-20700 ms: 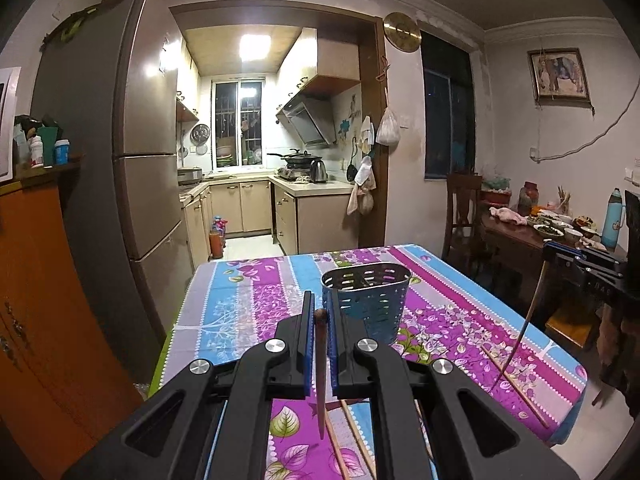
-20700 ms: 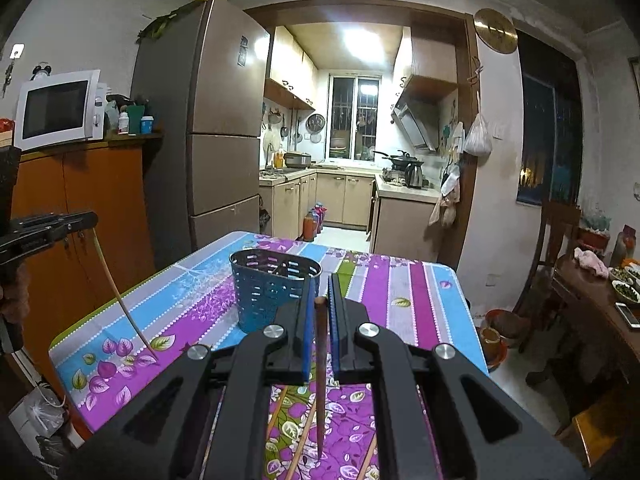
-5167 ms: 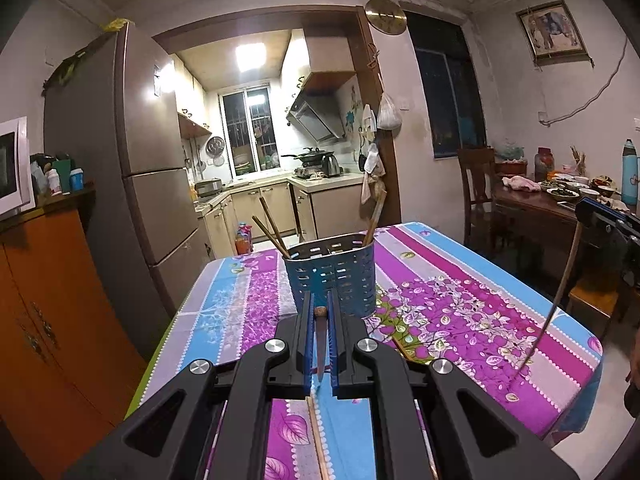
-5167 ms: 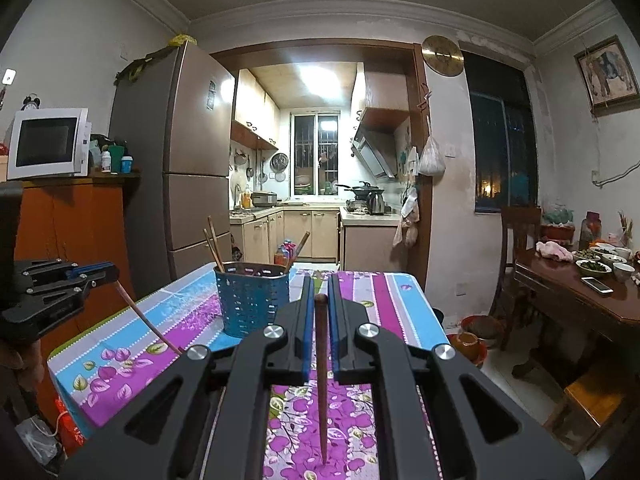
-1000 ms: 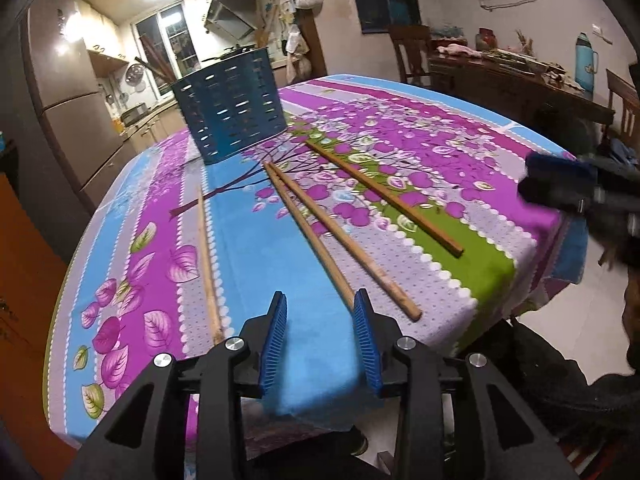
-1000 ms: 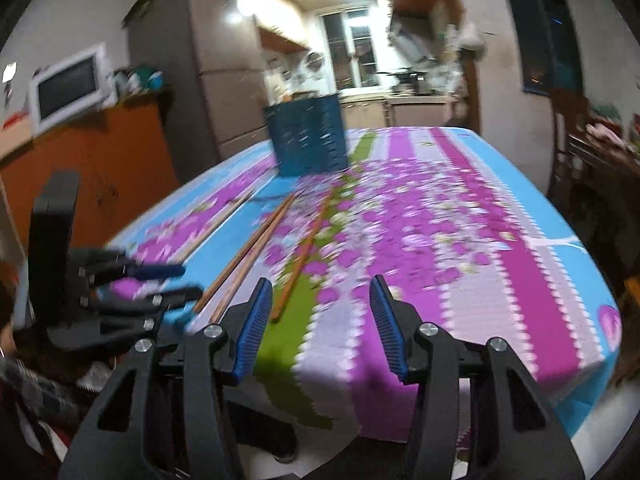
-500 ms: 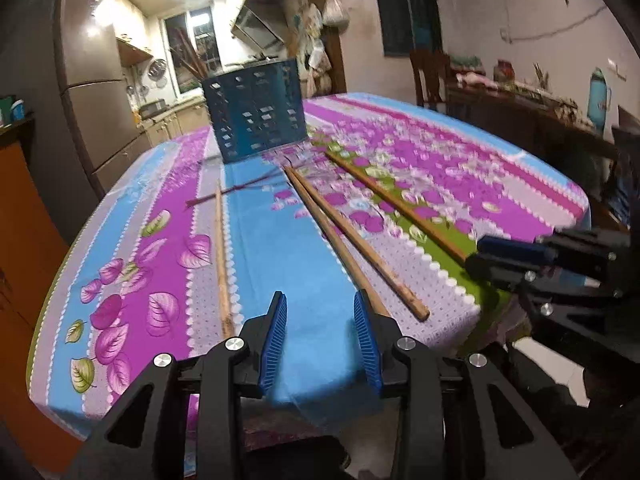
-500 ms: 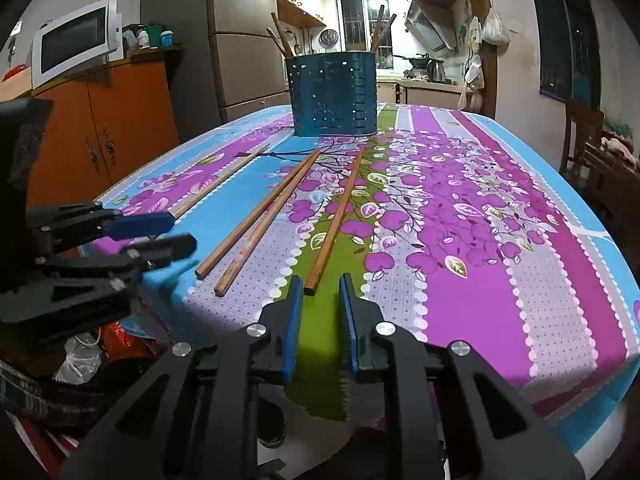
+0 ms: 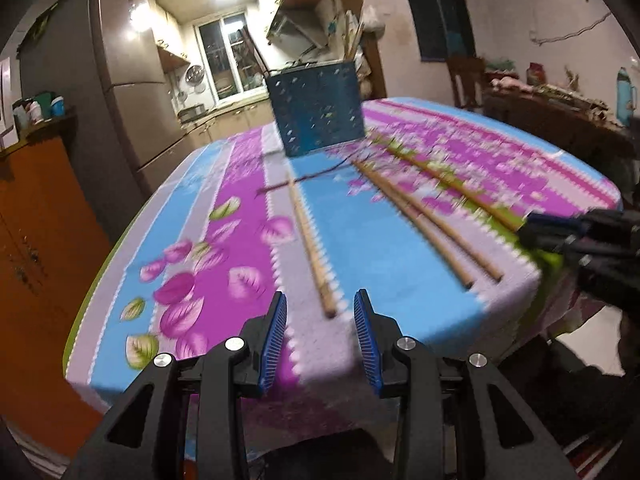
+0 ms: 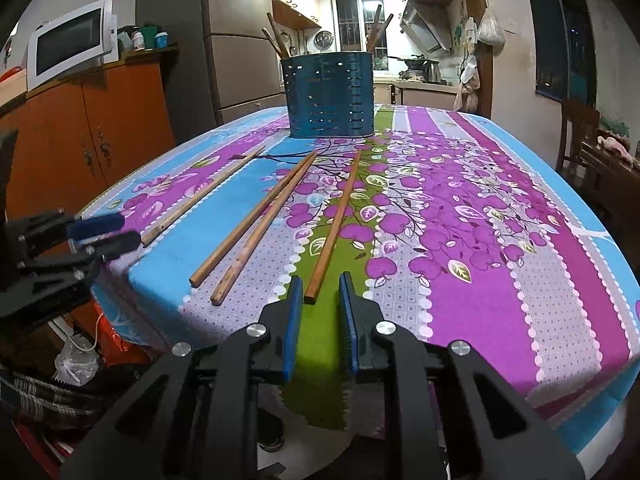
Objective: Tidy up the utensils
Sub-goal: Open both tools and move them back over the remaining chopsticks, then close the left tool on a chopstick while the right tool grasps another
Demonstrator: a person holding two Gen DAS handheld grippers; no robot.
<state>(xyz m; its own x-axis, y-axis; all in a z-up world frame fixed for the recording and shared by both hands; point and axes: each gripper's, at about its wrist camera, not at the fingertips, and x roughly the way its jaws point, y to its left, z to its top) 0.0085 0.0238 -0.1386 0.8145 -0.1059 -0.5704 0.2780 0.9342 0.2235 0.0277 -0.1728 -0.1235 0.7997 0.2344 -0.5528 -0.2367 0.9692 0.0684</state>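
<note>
Four loose wooden chopsticks (image 10: 335,220) lie on the floral tablecloth (image 10: 480,240), in front of the perforated blue metal utensil holder (image 10: 331,94). Right gripper (image 10: 319,299) has just narrowed, jaws apart astride the rightmost stick's near end, not pinching. Left gripper (image 9: 320,320) open around another's end (image 9: 316,264). Light, stiff, round, likely rolls; pinch near the end.

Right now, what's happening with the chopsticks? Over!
Both jaws open, nothing held. Four chopsticks loose on the tablecloth, some already in the blue holder. Nothing in the way.
</note>
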